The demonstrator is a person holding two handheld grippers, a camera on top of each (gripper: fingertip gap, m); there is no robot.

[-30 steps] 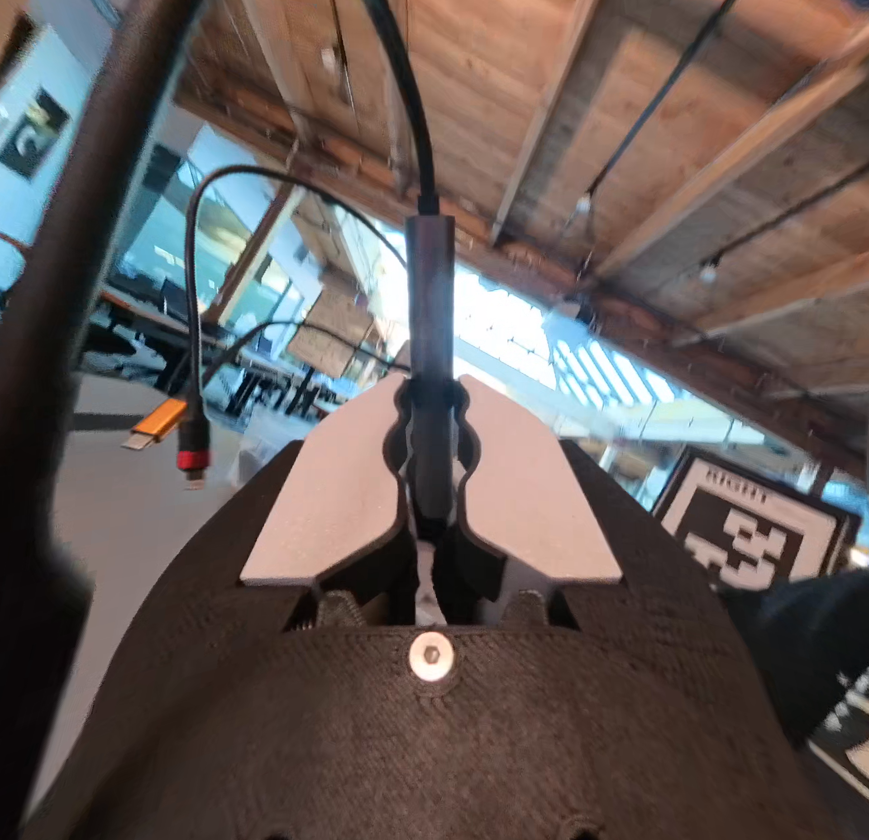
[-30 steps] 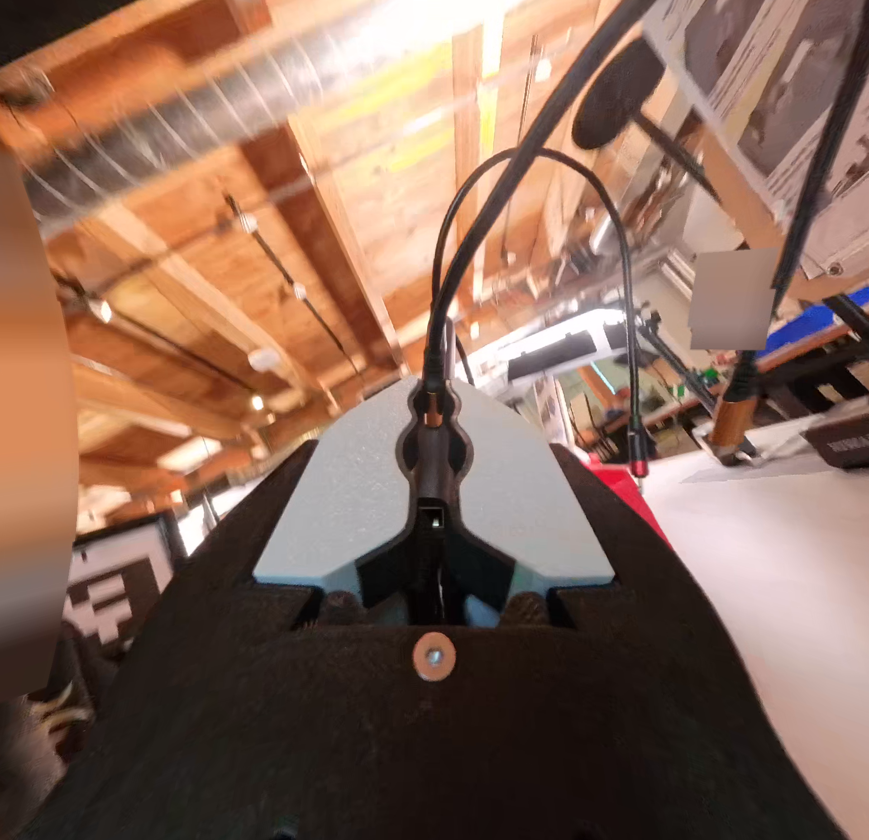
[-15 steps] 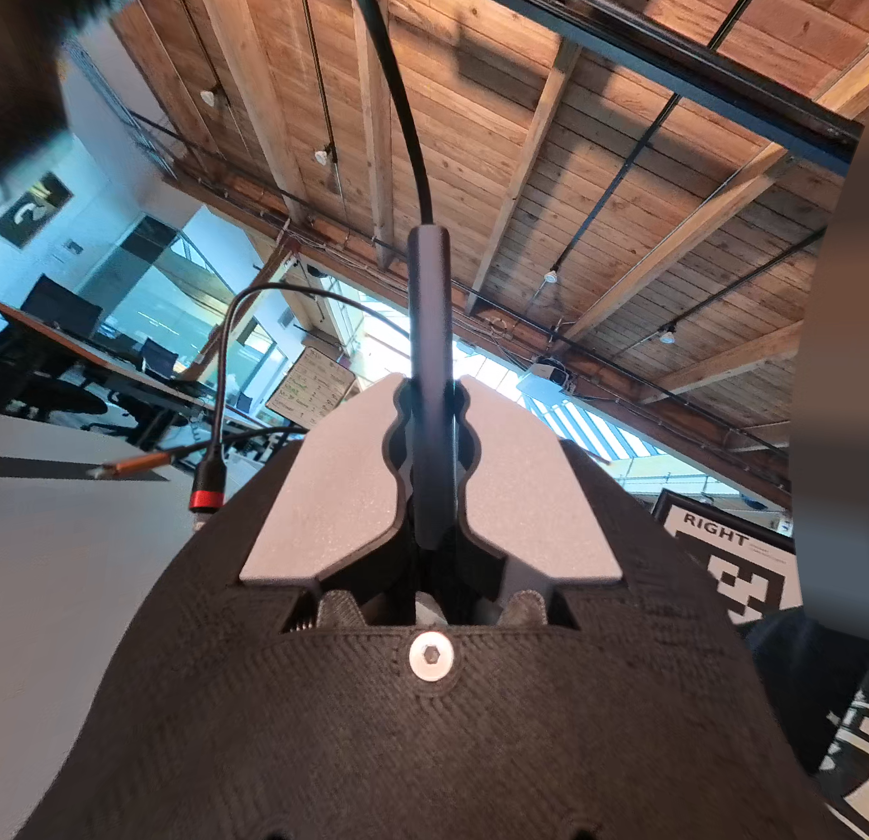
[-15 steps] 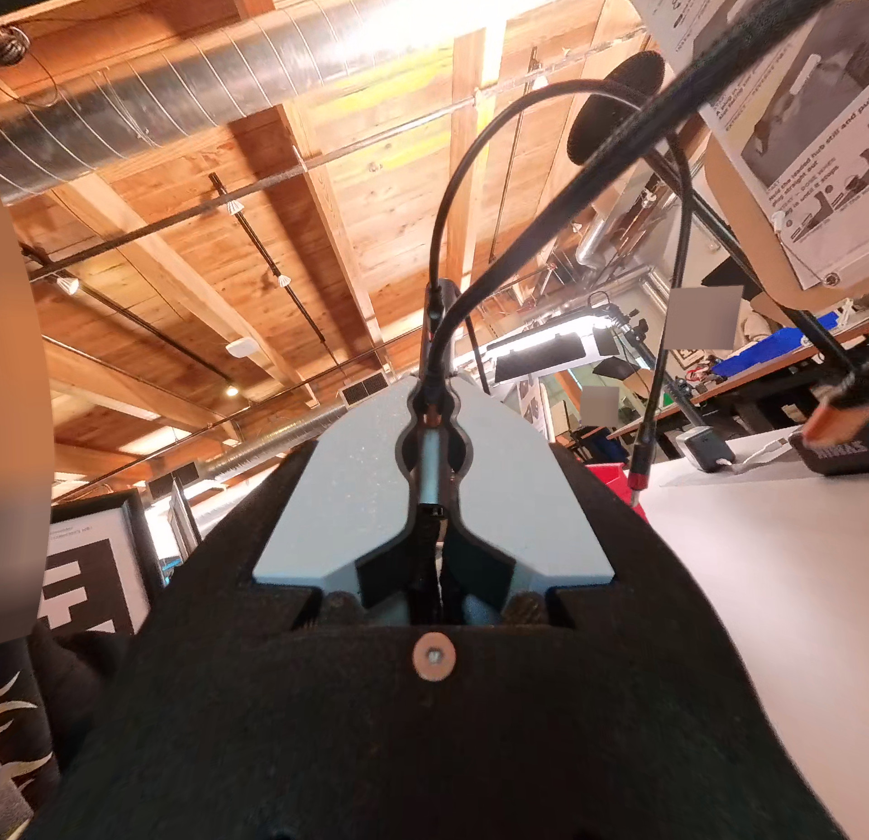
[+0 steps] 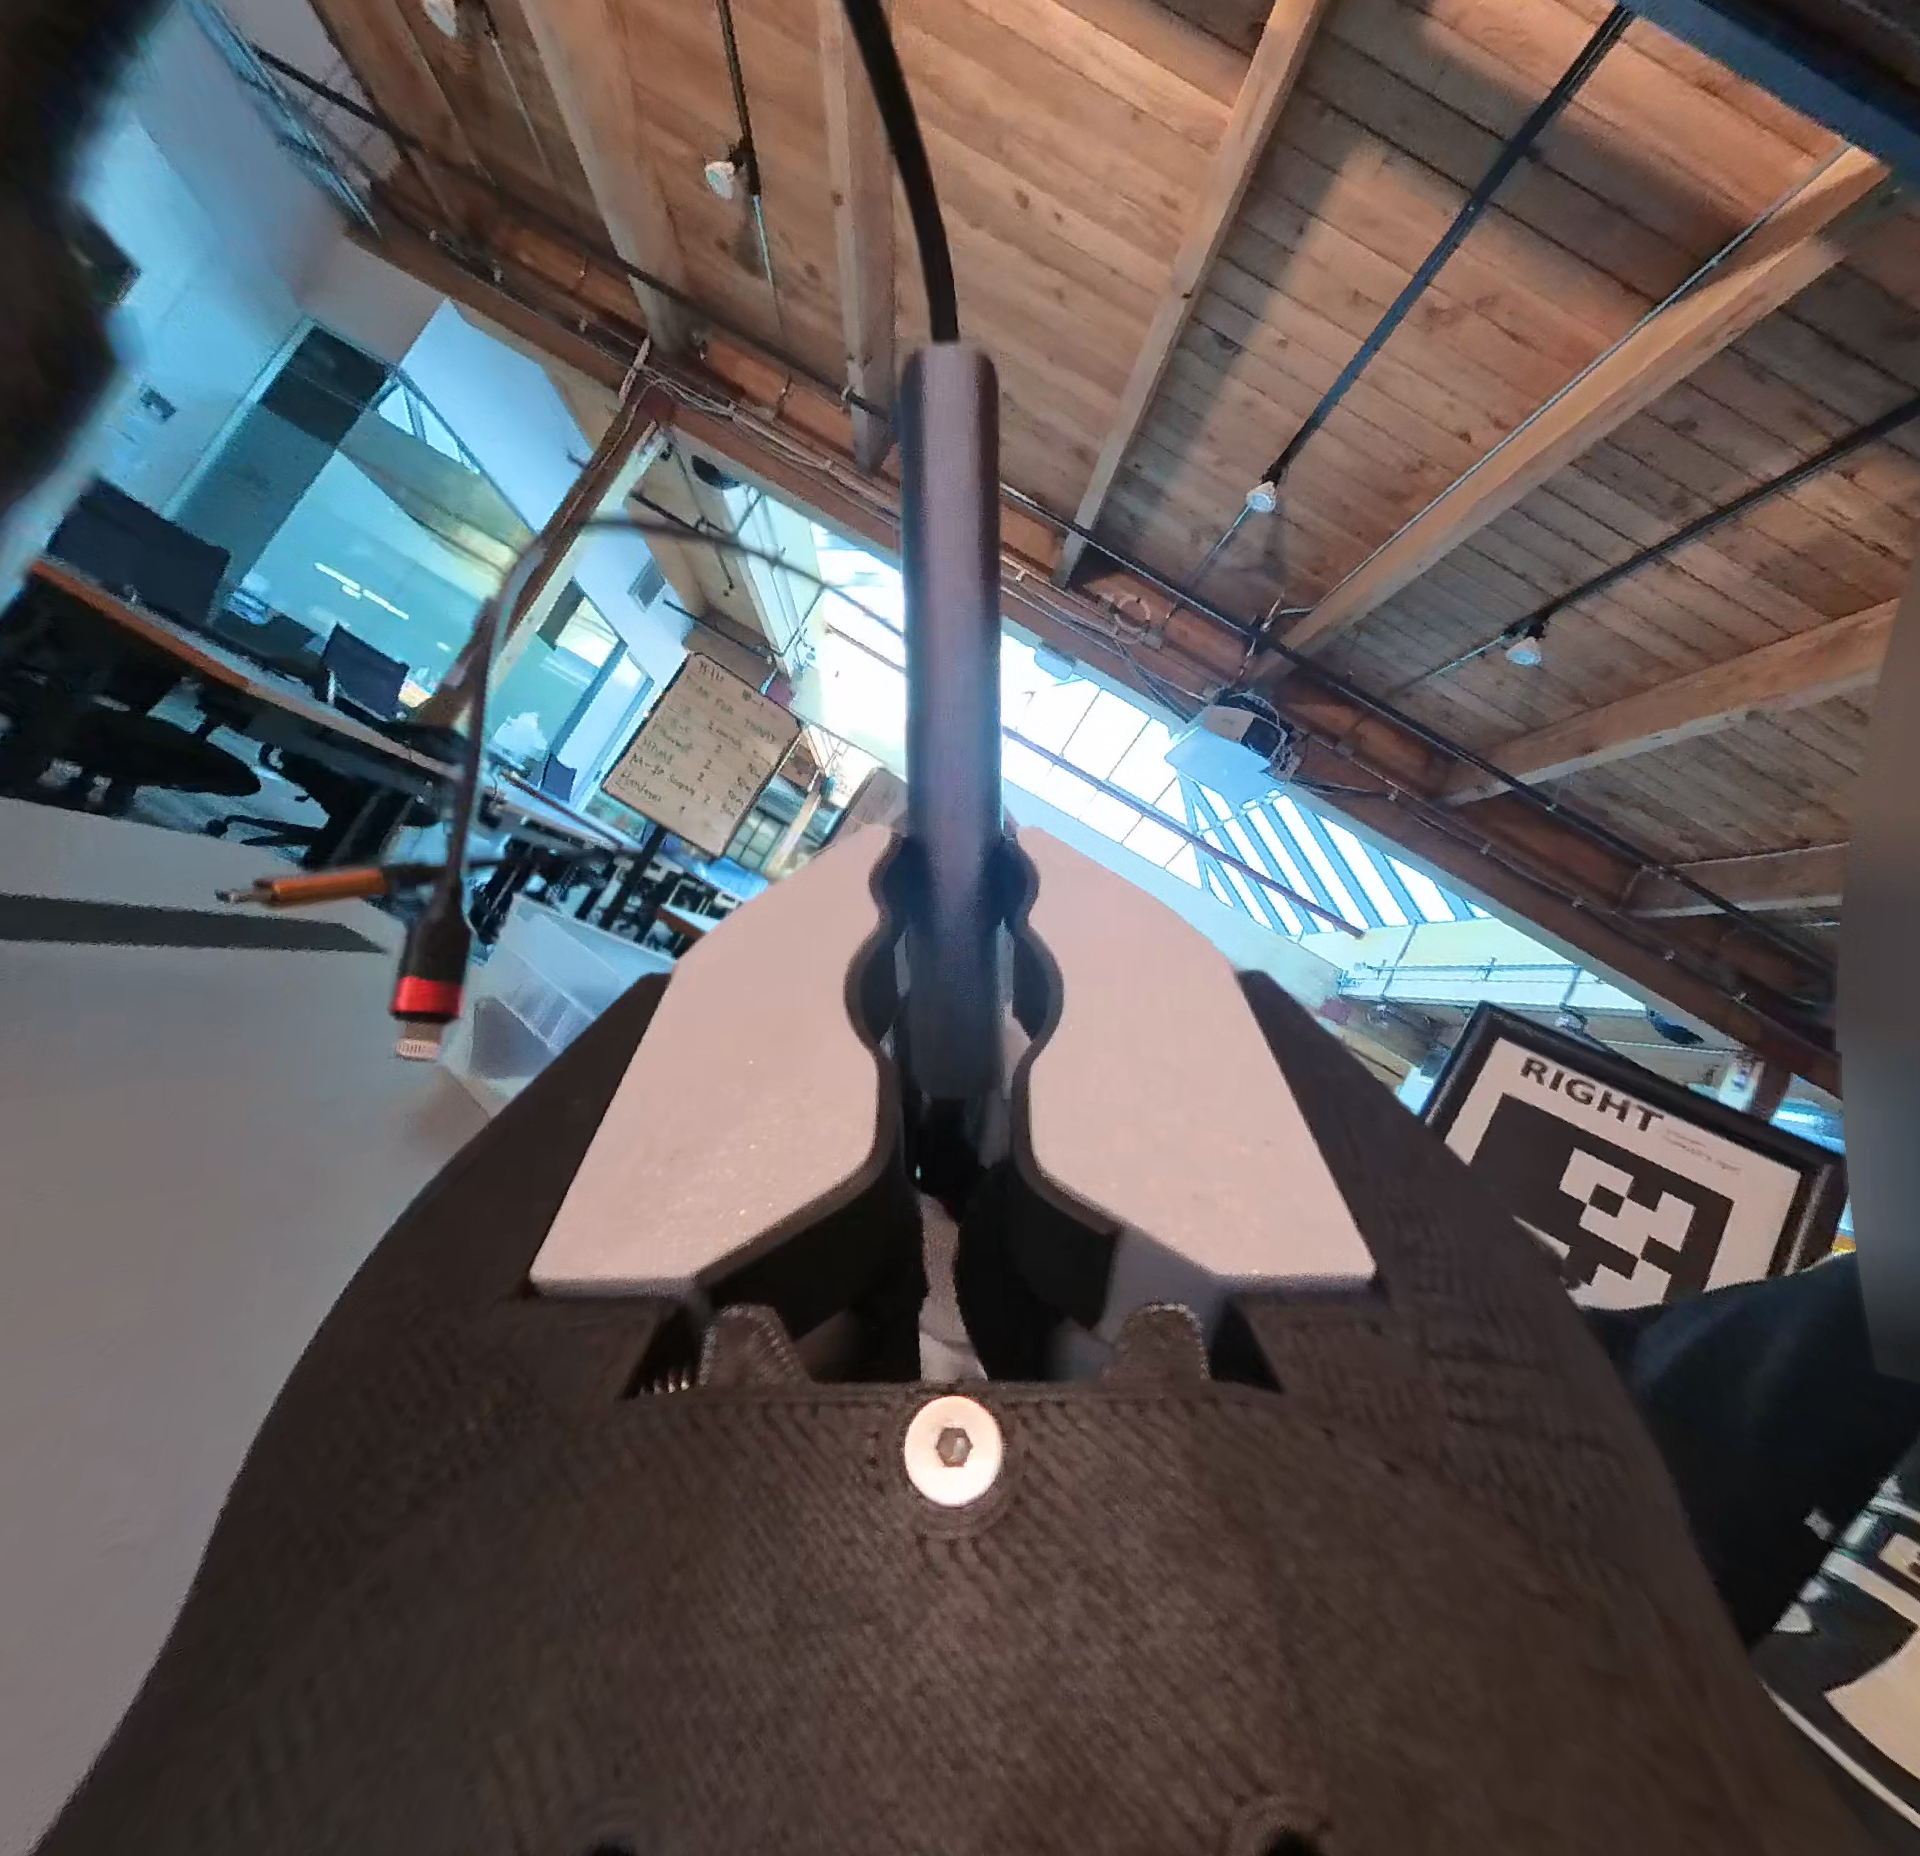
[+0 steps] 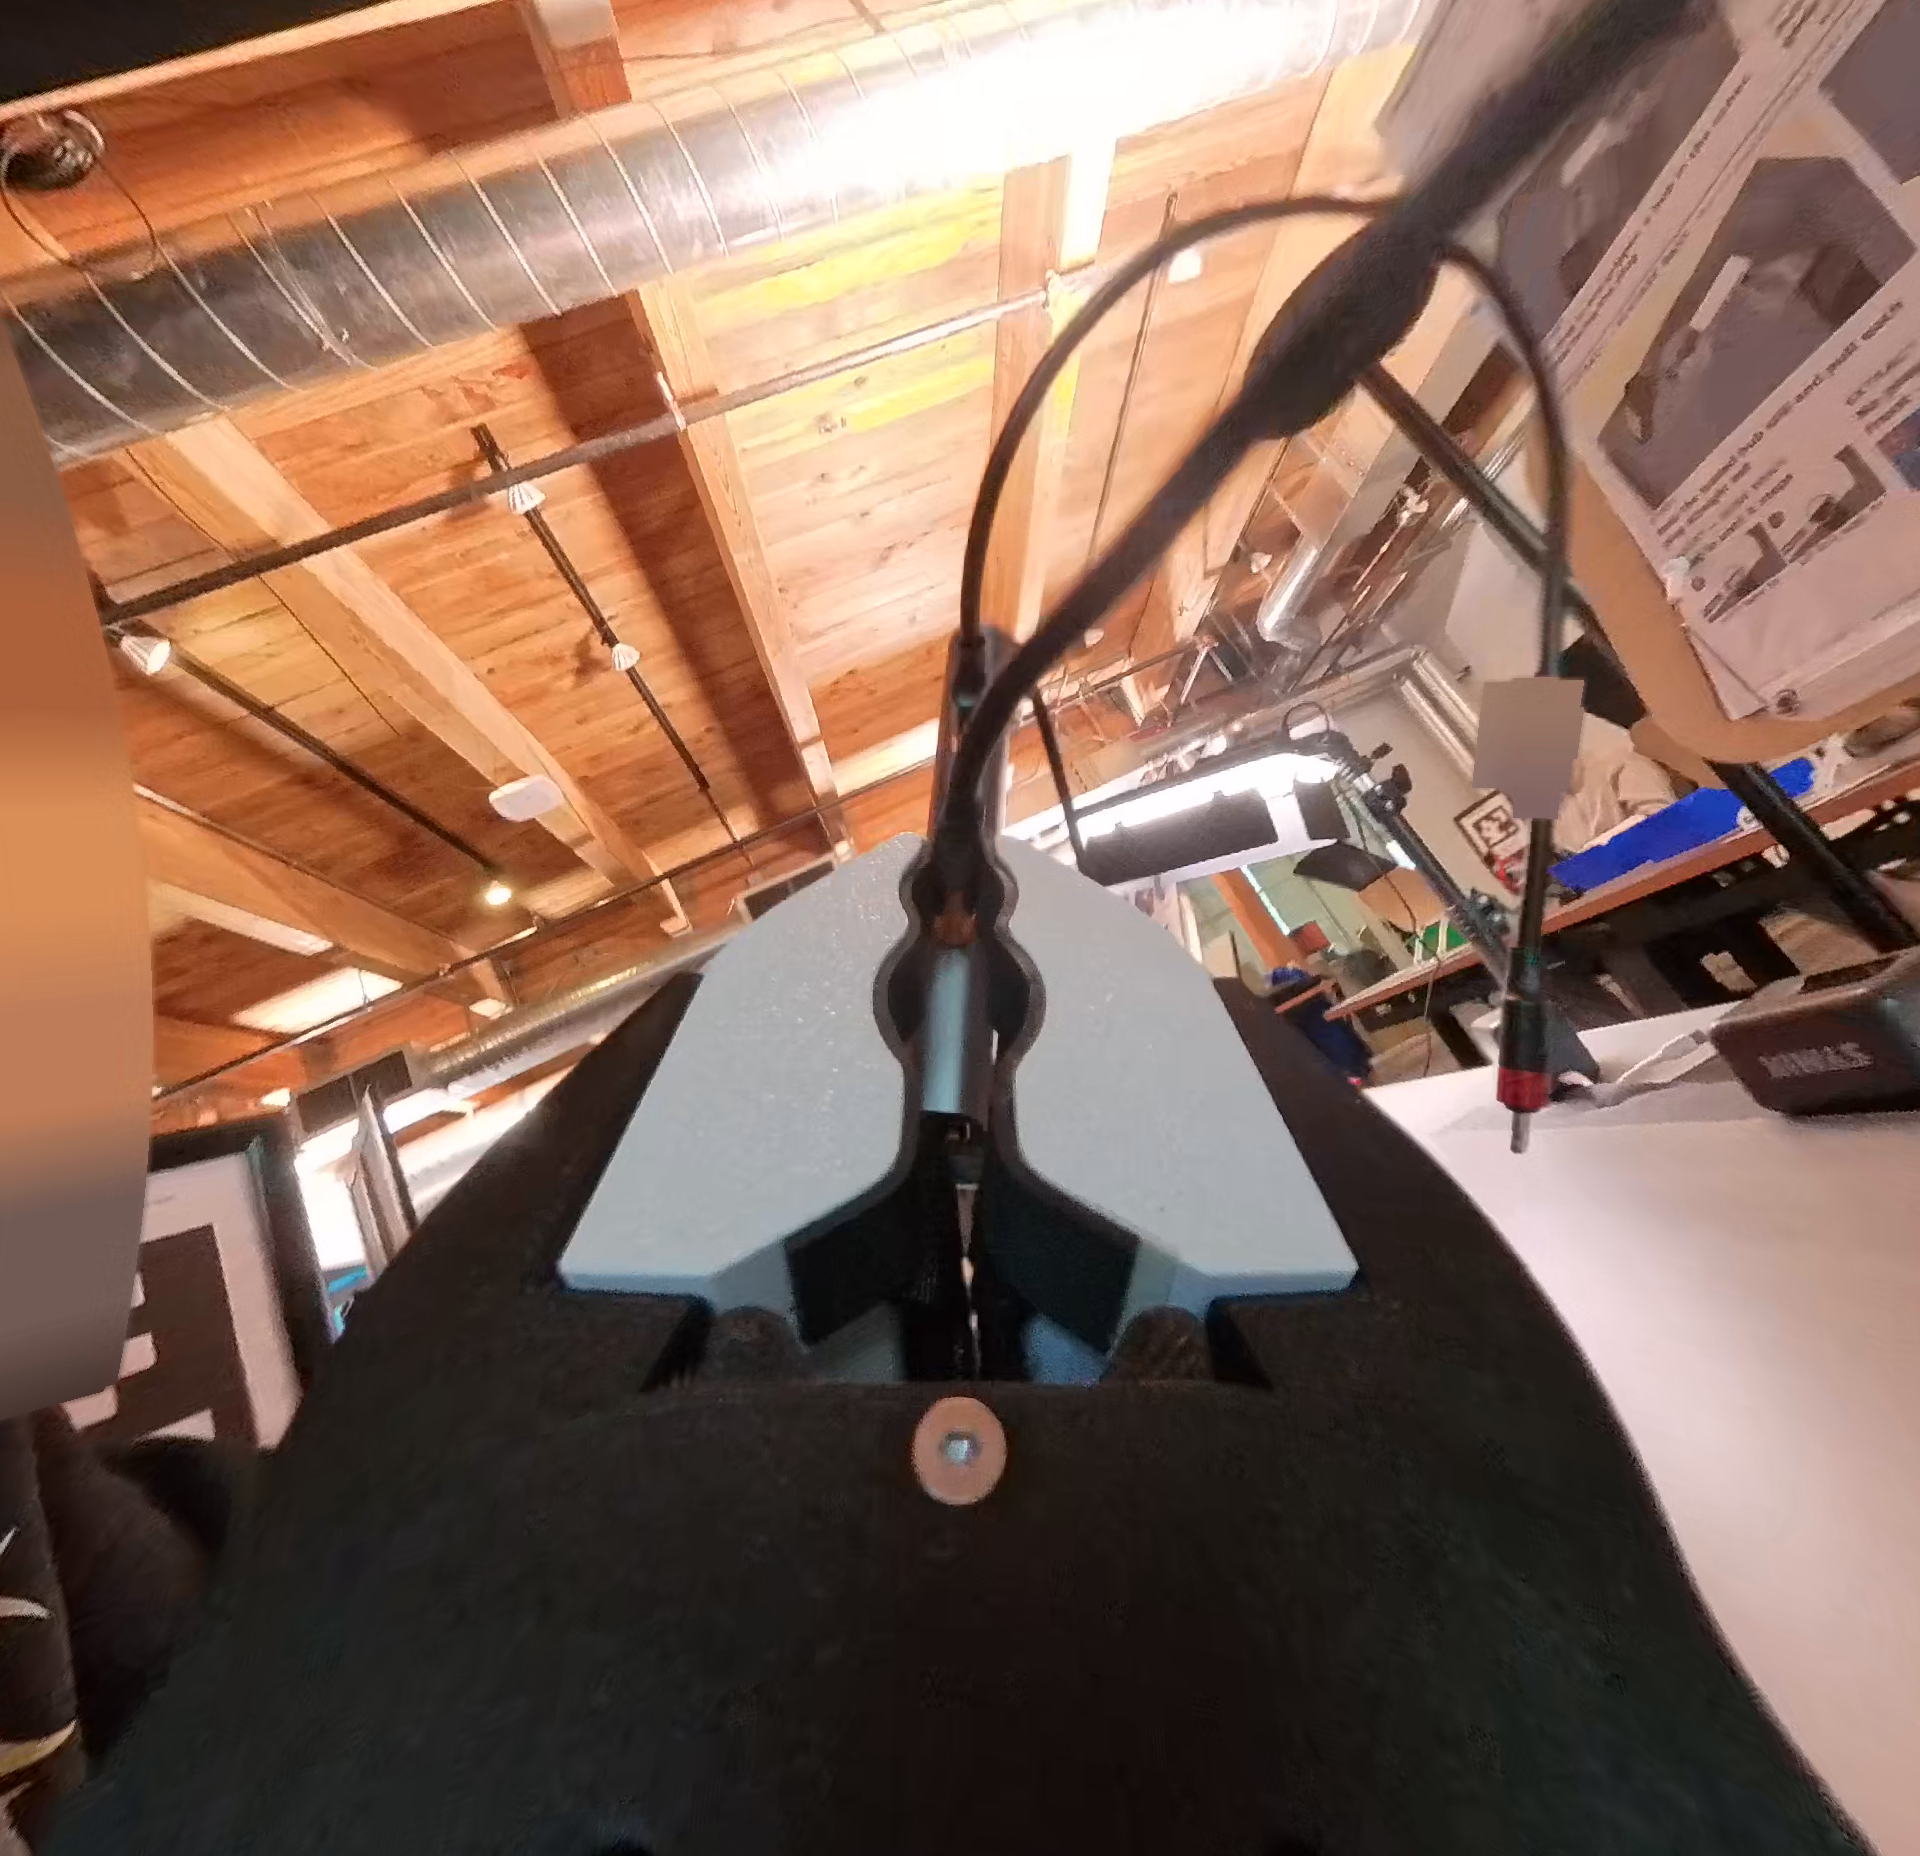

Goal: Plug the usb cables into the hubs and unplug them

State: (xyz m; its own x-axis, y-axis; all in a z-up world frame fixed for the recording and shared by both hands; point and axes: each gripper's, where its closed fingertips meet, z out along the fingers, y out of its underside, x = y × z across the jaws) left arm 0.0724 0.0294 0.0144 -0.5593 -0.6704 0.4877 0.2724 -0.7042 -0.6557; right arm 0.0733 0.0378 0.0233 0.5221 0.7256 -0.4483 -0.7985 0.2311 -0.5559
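**Both tongs raised, each clamped on part of the cable set**

The left gripper (image 5: pixel 951 933) is seen closed on a slim dark grey hub (image 5: pixel 948 684), held upright between the pale fingers (image 5: pixel 748 1079); a black cable (image 5: pixel 904 144) leaves the hub's top toward the wooden ceiling (image 5: pixel 1351 196). A red-collared plug (image 5: pixel 426 985) and an orange plug (image 5: pixel 322 884) hang to the left above the white table (image 5: pixel 156 1183). The right gripper (image 6: pixel 954 923) is closed on a silver plug (image 6: pixel 951 1027), whose black cord (image 6: pixel 1039 435) arches overhead. The red-collared plug (image 6: pixel 1522 1063) dangles just above the table (image 6: pixel 1662 1391), near a dark box (image 6: pixel 1829 1053).
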